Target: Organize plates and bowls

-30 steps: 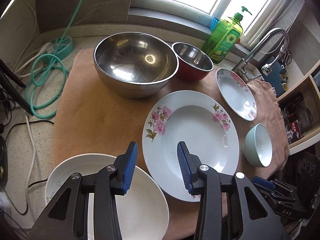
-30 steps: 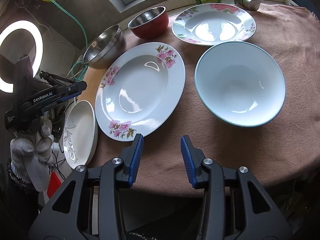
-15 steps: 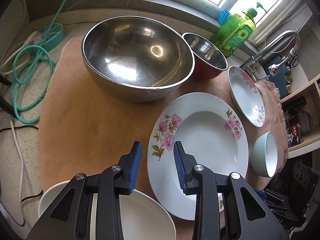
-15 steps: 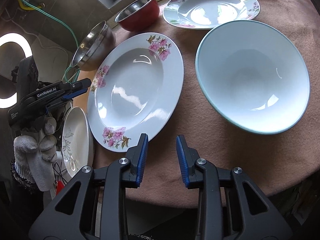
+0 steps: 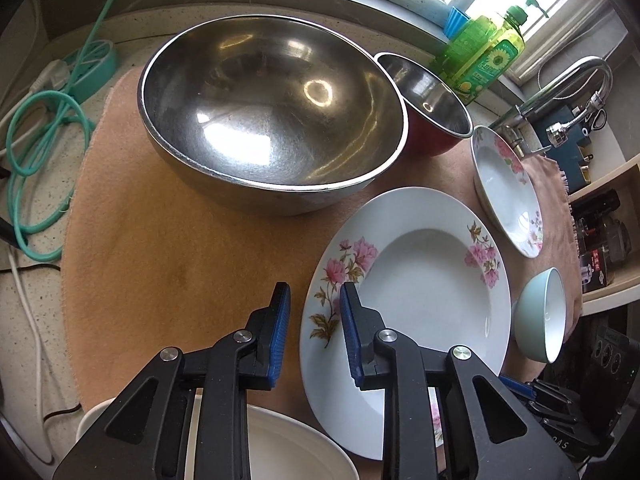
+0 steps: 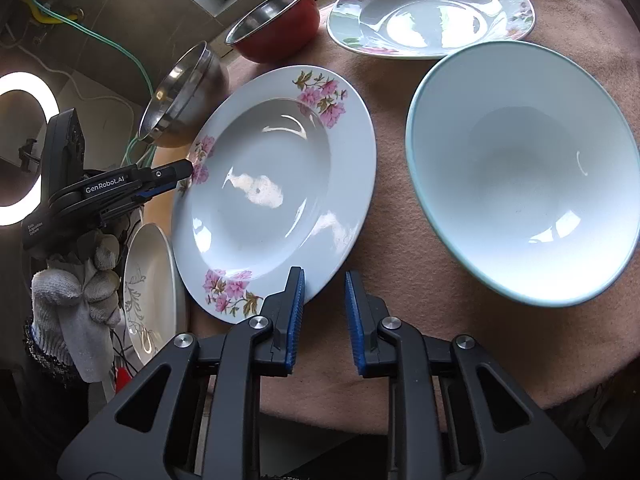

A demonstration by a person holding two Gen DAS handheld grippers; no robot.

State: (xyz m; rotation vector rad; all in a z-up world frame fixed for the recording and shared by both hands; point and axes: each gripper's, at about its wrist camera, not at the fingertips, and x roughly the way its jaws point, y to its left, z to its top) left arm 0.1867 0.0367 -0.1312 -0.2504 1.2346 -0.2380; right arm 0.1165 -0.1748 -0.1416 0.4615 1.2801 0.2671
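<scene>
A large floral plate (image 5: 420, 280) (image 6: 260, 192) lies mid-cloth. My left gripper (image 5: 314, 292) straddles its left rim, jaws closing, pads not pressing on it; its tip (image 6: 188, 168) shows at that rim in the right wrist view. My right gripper (image 6: 323, 276) hangs over the plate's near rim, jaws closing, the rim's edge just inside the gap. Around it stand a big steel bowl (image 5: 272, 120), a red bowl (image 5: 428, 108), a second floral plate (image 6: 432, 12), a pale blue bowl (image 6: 520, 172) and a white patterned plate (image 6: 148, 288).
Everything rests on a tan cloth (image 5: 160, 260) on a speckled counter. A green soap bottle (image 5: 484, 56) and a faucet (image 5: 572, 80) stand at the back right, a teal hose (image 5: 44, 152) coils at the left. A gloved hand (image 6: 76, 288) holds the left gripper.
Both pairs of jaws have narrowed. The left gripper moved forward and down to the floral plate's left rim. The right gripper sank toward the plate's near rim.
</scene>
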